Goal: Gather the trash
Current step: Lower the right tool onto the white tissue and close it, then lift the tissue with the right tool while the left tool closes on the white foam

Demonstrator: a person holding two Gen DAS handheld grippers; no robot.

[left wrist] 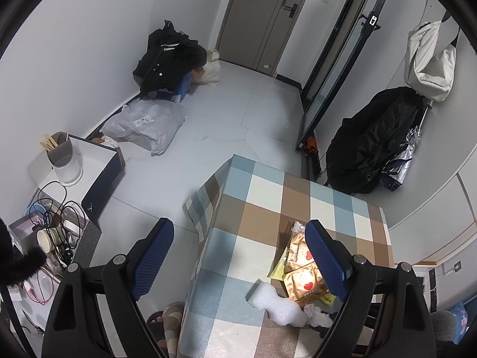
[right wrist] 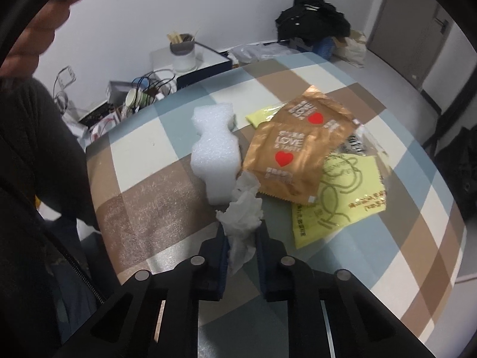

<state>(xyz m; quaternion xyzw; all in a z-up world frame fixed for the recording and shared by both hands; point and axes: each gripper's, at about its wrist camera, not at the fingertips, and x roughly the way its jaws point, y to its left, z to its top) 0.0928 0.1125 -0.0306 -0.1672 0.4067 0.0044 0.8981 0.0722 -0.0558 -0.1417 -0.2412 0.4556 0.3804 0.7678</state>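
Table: a checked cloth (right wrist: 167, 161) in blue, tan and white covers it; the trash sits in one loose heap towards one side.
Trash: crumpled tissue (right wrist: 243, 217), white foam piece (right wrist: 213, 155), two gold wrappers (right wrist: 287, 161) with red hearts, yellow packets (right wrist: 337, 197), all touching or overlapping.
Right gripper (right wrist: 242, 232): fingers pressed in on the tissue, pinching it just above the cloth beside the foam.
Left gripper (left wrist: 240, 256): spread wide, holding nothing, raised over the table's edge and the floor.
Room: pale tiled floor (left wrist: 214, 113), grey parcel bag (left wrist: 146, 126), dark clothes pile (left wrist: 167, 59), door (left wrist: 262, 18), cluttered low stand (left wrist: 59, 208).
Open room: bare floor between table and door.
Hidden: the wrapper's far corner behind the left finger; a clear crinkled wrapper under the gold ones is hard to read.
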